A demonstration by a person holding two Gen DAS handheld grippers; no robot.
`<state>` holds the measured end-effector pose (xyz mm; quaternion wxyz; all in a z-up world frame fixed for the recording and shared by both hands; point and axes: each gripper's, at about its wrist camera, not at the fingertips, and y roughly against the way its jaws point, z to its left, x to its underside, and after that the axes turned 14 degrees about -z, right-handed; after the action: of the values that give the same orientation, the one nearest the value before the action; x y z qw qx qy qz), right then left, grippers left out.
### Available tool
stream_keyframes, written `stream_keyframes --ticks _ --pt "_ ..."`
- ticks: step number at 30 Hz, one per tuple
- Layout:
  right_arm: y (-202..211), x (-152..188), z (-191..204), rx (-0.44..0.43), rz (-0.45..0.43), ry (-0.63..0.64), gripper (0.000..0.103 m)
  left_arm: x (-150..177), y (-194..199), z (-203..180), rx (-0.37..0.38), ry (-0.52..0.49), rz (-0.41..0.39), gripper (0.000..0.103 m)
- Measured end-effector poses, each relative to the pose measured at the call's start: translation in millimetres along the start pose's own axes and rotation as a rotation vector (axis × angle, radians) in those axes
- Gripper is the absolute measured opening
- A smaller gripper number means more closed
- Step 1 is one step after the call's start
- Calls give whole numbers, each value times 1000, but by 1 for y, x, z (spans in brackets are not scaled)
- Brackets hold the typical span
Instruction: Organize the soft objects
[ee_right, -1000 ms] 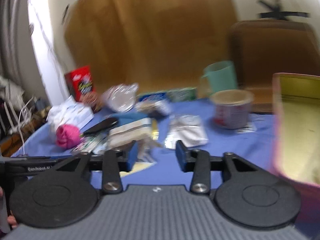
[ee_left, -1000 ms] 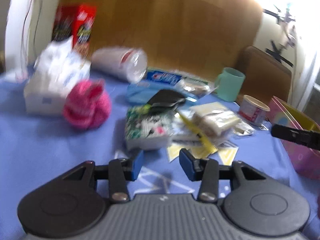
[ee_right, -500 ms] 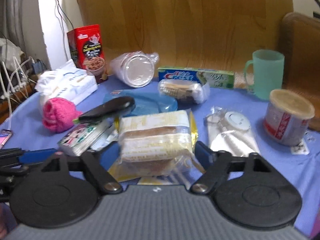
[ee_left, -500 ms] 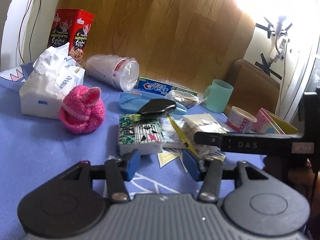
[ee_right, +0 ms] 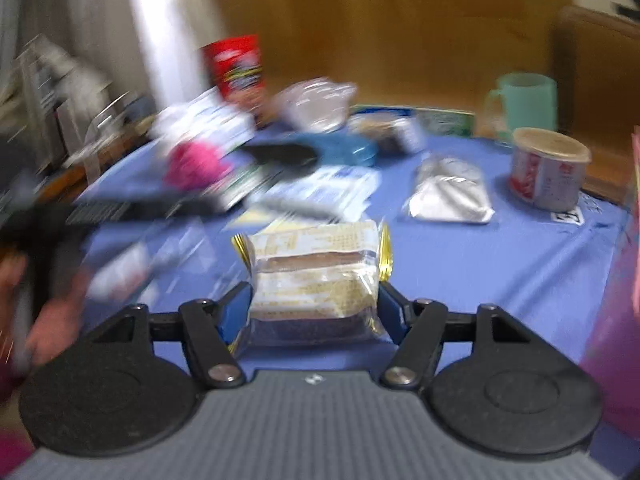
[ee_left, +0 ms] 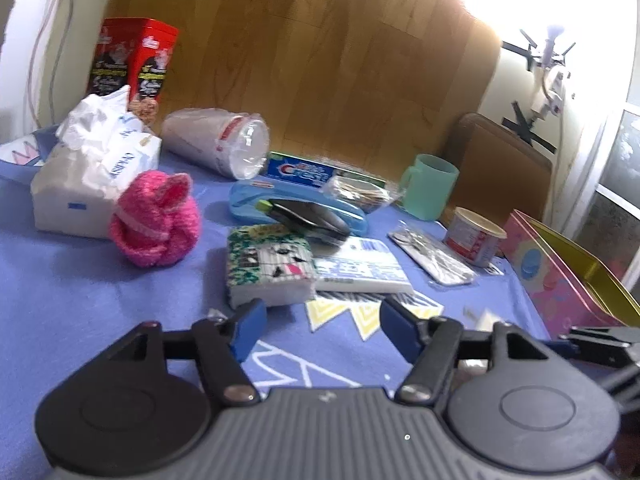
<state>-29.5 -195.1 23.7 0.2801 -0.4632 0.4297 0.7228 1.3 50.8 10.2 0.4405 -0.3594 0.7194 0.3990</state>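
My right gripper (ee_right: 312,308) is shut on a wrapped cake packet (ee_right: 316,276) with gold edges and holds it above the blue cloth. My left gripper (ee_left: 322,332) is open and empty, just in front of a patterned tissue pack (ee_left: 268,264). A pink fluffy sock ball (ee_left: 158,220) lies left of that pack; it is blurred in the right wrist view (ee_right: 196,164). A white tissue bag (ee_left: 92,176) sits behind the sock ball. The pink tin box (ee_left: 568,276) with a yellow inside stands open at the right.
On the blue tablecloth (ee_left: 80,300) lie a white flat packet (ee_left: 360,268), a blue case (ee_left: 296,204) with a black object on it, a Crest box (ee_left: 304,170), a plastic cup sleeve (ee_left: 216,146), a red tin (ee_left: 134,68), a green mug (ee_left: 430,186) and a small can (ee_left: 474,236).
My right gripper closed on the cake packet and lifted it away to the right. My left gripper opened wider. The right wrist view is now blurred by motion.
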Motion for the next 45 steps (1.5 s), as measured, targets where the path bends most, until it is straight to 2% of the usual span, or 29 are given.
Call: stream_keyframes --ticks 3,5,6,8,10,13,16,23,45 --pt "25 2 -3 -36 23 93 76 1 0 -7 28 -19 20 70" --pt "41 0 -7 20 -2 144 92 4 -1 -13 51 -6 35 72" --pt "48 0 -9 77 -34 166 93 5 -1 -14 62 7 42 72" --pt "62 -2 -14 155 -87 157 93 7 -4 -18 87 44 66 74" --pt "71 -2 -19 166 -116 95 93 9 -8 -21 113 75 93 74" --pt "74 6 -16 156 -134 50 93 12 -11 -28 117 68 102 76" --pt "67 18 -10 129 -123 23 93 14 -12 -31 116 66 104 80" --pt "45 38 -3 91 -44 -21 93 18 -14 -31 105 62 110 81" --pt "32 40 13 103 -38 42 94 18 -13 -23 138 121 102 85"
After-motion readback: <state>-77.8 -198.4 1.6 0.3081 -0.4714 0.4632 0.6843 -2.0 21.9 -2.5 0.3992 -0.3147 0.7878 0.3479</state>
